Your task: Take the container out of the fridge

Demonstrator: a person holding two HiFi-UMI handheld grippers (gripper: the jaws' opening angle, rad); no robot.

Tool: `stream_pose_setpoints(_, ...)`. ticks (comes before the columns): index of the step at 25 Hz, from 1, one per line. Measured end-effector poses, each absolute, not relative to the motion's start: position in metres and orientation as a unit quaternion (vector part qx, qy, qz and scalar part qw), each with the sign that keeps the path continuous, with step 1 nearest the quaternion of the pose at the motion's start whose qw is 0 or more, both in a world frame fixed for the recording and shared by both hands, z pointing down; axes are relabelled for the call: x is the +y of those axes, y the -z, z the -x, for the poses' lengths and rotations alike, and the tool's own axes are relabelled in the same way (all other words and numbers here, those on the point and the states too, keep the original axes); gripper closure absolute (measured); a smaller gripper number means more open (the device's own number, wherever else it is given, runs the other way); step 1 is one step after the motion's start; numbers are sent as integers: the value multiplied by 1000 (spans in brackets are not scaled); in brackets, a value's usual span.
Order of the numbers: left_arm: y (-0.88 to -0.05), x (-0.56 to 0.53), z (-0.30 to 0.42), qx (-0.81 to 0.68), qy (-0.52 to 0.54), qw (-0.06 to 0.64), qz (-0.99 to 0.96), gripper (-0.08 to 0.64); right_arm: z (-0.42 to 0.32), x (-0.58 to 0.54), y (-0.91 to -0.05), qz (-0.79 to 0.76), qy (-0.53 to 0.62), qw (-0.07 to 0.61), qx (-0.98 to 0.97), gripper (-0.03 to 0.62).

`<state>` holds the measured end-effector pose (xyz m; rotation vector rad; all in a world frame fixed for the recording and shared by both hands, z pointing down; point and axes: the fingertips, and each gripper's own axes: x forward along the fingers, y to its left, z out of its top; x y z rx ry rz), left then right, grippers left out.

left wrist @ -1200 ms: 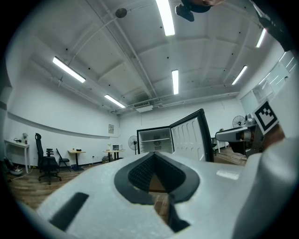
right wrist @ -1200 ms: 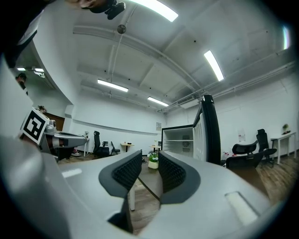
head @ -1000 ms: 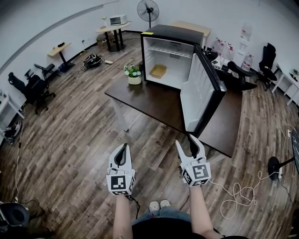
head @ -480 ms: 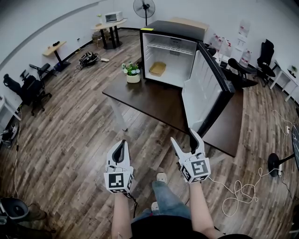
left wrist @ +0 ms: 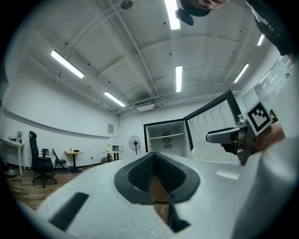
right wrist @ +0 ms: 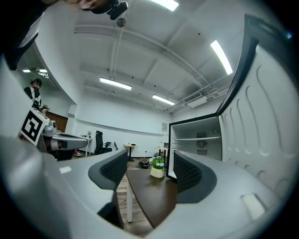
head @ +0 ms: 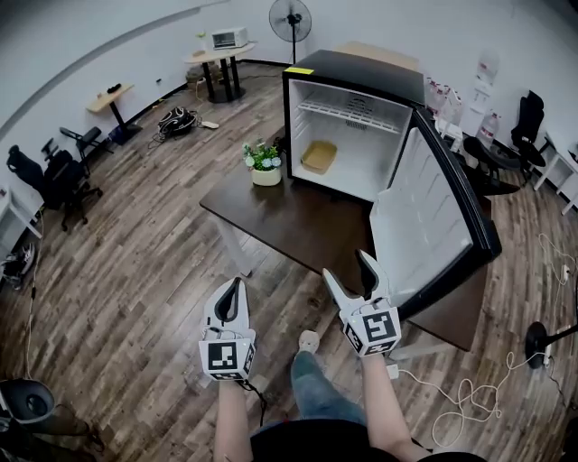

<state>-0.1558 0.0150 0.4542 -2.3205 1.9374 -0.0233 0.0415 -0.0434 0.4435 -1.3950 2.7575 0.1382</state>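
A yellow container lies on the floor of the small black fridge, which stands on a dark table with its door swung wide to the right. Both grippers hang over the wood floor in front of the table, far from the fridge. My left gripper is shut with nothing in it. My right gripper is open and empty, near the table's front edge and the door's lower corner. In the right gripper view, the open jaws frame the table; the container is hidden there.
A potted plant stands on the table left of the fridge. Office chairs, side tables, a standing fan and a cable on the floor at the right surround the spot. The person's foot shows between the grippers.
The person has stepped closer, so the table and fridge sit nearer. The right gripper's jaws have spread wider. The left gripper stays shut.
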Motion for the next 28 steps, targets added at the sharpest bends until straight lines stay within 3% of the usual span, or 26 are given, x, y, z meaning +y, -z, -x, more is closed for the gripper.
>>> stream_pose_setpoints(12, -458, -227, 172, 627, 15, 41, 778, 554, -2, -267, -471, 447, -2, 6, 895, 290)
stream_pose_setpoints(23, -452, -334, 170, 608, 22, 34, 793, 554, 8, -368, -473, 449, 12, -14, 893, 290)
stream_pose_setpoints(28, -450, -367, 167, 595, 19, 25, 803, 554, 18, -398, -480, 450, -11, -77, 890, 290)
